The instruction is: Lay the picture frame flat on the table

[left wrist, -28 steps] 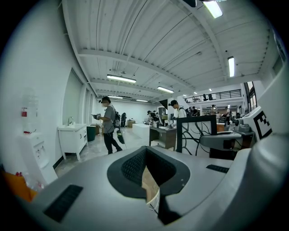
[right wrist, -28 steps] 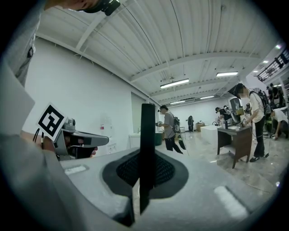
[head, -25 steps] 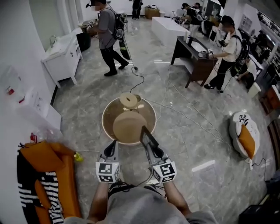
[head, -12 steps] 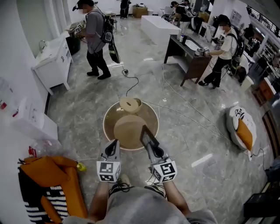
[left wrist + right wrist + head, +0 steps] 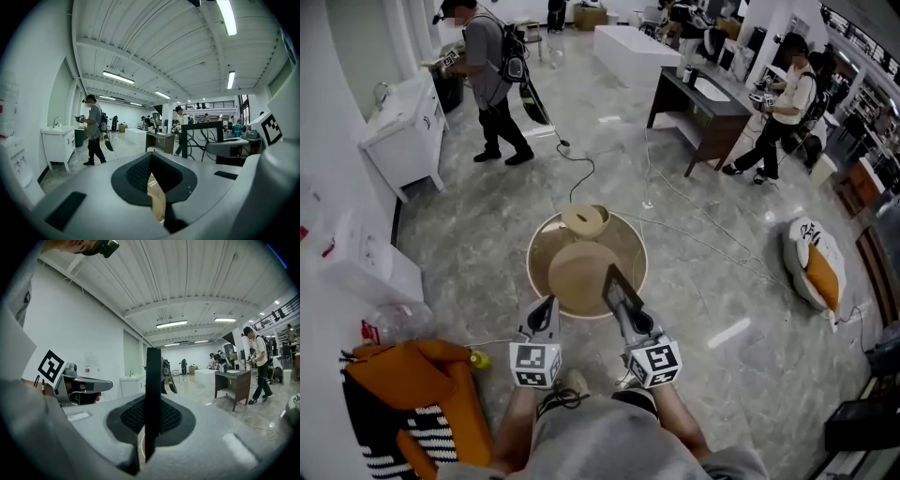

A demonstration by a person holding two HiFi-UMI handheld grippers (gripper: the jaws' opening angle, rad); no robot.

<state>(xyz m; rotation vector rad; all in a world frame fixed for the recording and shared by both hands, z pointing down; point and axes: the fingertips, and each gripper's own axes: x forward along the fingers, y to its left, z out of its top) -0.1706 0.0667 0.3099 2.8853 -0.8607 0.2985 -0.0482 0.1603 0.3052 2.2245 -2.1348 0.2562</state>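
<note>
A: Where's the picture frame point(image 5: 153, 390)?
B: In the right gripper point(image 5: 630, 319). Its jaws are clamped on the frame, which stands upright and edge-on in that gripper's own view, a thin dark slab rising between the pads.
A: Is it on the table yet?
B: No. In the head view it's held in the air, in line with the near edge of the round table point(image 5: 628, 242), towards the right side. Whether it's over the rim or just short of it, I can't tell.
A: And the left gripper point(image 5: 548, 305)?
B: Its jaws are drawn together with nothing between them. It hangs just beside the right gripper, by the same near edge, left of the frame and apart from it.
A: What's on the table?
B: A large tan disc point(image 5: 579, 270) lies across the middle. A smaller tan round thing point(image 5: 585, 220) sits at the far edge, and from above I can't tell if it touches the disc
</note>
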